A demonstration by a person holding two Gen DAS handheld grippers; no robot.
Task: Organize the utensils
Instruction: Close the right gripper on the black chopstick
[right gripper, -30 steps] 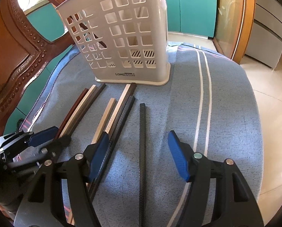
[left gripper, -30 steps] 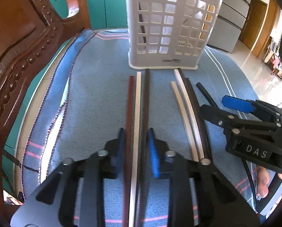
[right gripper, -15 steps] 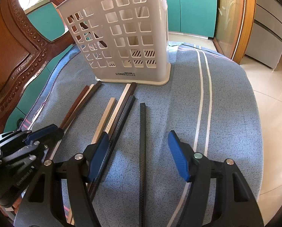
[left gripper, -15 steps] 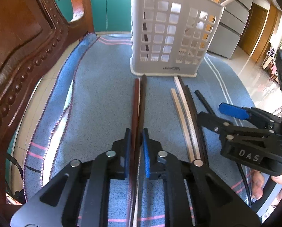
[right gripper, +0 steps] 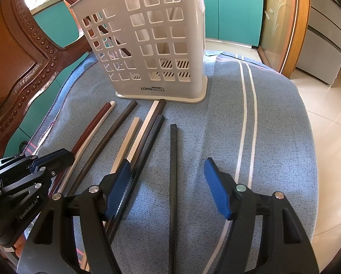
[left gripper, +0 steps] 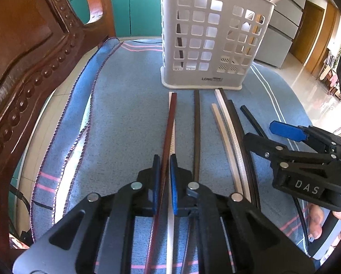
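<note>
Pinching the reddish-brown chopstick in my left gripper; right gripper spread, empty. Next: lift, drop into basket.

- My left gripper is clamped on the red-brown chopstick; its near end runs under my fingers and off the bottom edge.
- White chopstick just beside it: mostly hidden behind the red-brown one. Can't tell if the pads touch it too.
- Holder: top rim cut off in both views. Dark sticks inside show only as bits through the holes.
- Black chopstick between my right gripper fingers: near end leaves the frame.
- Chair: cropped, only carved wood visible.
</note>
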